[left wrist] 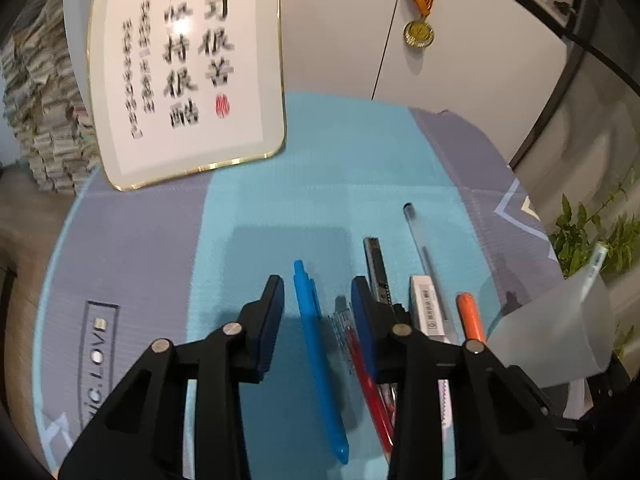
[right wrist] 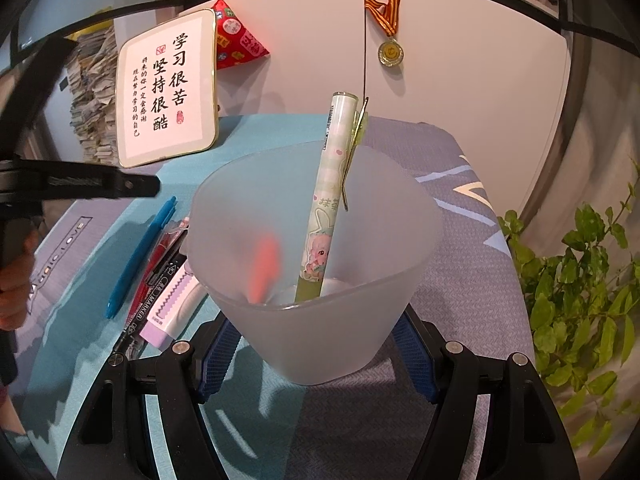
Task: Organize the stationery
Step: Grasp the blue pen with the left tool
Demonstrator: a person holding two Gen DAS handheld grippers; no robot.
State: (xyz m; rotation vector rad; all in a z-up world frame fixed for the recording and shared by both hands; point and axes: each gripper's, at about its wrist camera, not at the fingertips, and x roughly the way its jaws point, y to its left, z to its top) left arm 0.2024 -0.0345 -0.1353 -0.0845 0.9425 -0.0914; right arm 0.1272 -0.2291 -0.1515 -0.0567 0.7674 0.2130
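Observation:
Several pens lie side by side on the blue and grey mat (left wrist: 132, 248). My left gripper (left wrist: 317, 282) hangs open just above them, its fingers straddling the blue pen (left wrist: 320, 360) without touching it. Right of that pen lie a red pen (left wrist: 368, 376), a utility knife (left wrist: 376, 264), a clear pen (left wrist: 420, 240), a white eraser (left wrist: 428, 308) and an orange pen (left wrist: 470, 316). My right gripper (right wrist: 316, 344) is shut on a frosted plastic cup (right wrist: 316, 260), which stands on the mat. A green cartoon pen (right wrist: 328, 200) stands upright inside it.
A framed calligraphy board (left wrist: 188, 72) leans against the white cabinet at the back left, beside a tall paper stack (left wrist: 40, 100). A medal (left wrist: 418, 32) hangs on the cabinet door. A leafy plant (right wrist: 580, 300) stands off the mat's right edge. A black marker (right wrist: 148, 308) lies near the cup.

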